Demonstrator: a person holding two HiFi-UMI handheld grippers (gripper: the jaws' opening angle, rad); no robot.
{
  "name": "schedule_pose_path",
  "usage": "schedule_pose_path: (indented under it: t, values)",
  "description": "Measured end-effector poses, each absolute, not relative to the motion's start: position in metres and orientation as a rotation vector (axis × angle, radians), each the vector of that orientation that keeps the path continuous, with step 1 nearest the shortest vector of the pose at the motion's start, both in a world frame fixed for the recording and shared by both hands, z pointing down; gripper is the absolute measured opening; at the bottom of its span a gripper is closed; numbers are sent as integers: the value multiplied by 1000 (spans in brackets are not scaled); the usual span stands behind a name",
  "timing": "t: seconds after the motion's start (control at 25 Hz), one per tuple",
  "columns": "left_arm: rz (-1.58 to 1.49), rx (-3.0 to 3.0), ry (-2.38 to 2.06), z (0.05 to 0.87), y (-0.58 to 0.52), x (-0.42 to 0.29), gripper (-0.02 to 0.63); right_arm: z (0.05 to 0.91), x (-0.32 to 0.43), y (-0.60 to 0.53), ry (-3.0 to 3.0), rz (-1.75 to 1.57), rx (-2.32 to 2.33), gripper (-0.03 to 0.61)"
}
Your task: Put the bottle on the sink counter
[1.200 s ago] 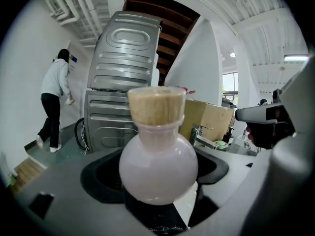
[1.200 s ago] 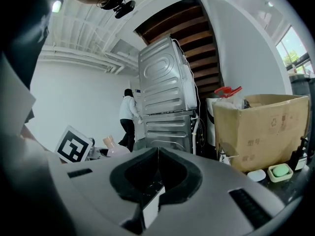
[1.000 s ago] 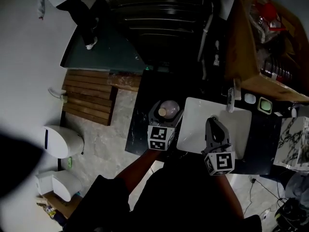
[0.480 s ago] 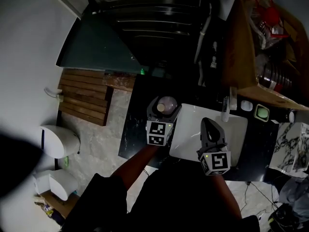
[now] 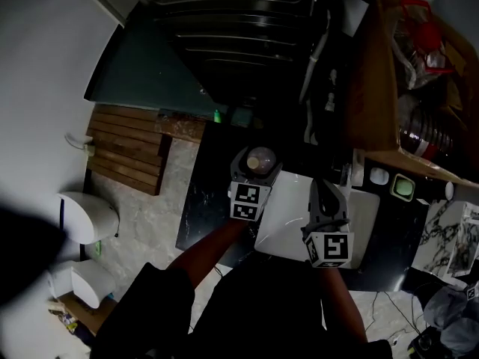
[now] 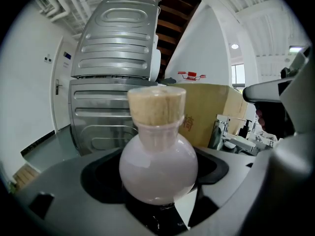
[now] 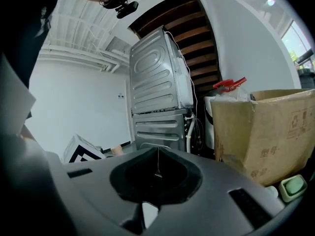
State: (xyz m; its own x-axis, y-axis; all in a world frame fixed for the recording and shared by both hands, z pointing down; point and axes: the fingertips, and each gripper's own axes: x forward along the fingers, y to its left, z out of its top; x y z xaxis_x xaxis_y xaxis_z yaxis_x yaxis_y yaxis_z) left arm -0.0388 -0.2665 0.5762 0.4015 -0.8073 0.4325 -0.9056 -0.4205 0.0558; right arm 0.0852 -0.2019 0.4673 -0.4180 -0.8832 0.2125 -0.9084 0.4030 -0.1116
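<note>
A round pale-pink bottle [image 6: 157, 168] with a cork stopper [image 6: 156, 106] stands upright between the jaws of my left gripper [image 5: 257, 169], which is shut on its bulb. In the head view the bottle [image 5: 262, 158] hangs over the far corner of the dark sink counter [image 5: 198, 208], just left of the white sink basin [image 5: 288, 215]. My right gripper [image 5: 324, 191] hovers over the basin, its jaws shut together with nothing between them [image 7: 157, 173].
A faucet [image 5: 356, 169] and a green dish [image 5: 403, 187] sit behind the basin. A large cardboard box [image 5: 374, 88] stands at the right and a grey stacked appliance [image 5: 232, 28] straight ahead. A wooden mat [image 5: 127, 148] and a white toilet [image 5: 86, 215] lie at the left on the floor.
Both grippers have moved a little forward, the left one carrying the bottle towards the counter's far corner. A person standing at the upper left one second ago is out of view.
</note>
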Motion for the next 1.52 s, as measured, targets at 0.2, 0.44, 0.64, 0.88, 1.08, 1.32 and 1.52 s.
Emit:
schedule_pose_path:
  t: [0.2, 0.44, 0.64, 0.88, 1.08, 1.32, 1.52]
  values:
    - [499, 2351, -1498, 588, -277, -34, 400, 479, 85, -214, -2504, 347, 1650, 38]
    - [528, 2353, -1481, 604, -287, -30, 400, 498, 81, -223, -2476, 392, 1635, 38]
    - [524, 2346, -1474, 618, -298, -32, 400, 506, 82, -232, -2466, 385, 1622, 38]
    - [589, 2342, -1476, 639, -306, -33, 400, 513, 83, -234, -2462, 415, 1625, 38]
    - [622, 2314, -1465, 656, -310, -37, 400, 519, 81, -233, -2455, 437, 1619, 38]
    - [667, 2285, -1444, 672, -313, -36, 400, 526, 81, -230, -2452, 461, 1611, 38]
    - [718, 2307, -1432, 679, -311, -32, 400, 528, 82, -227, -2452, 469, 1607, 38]
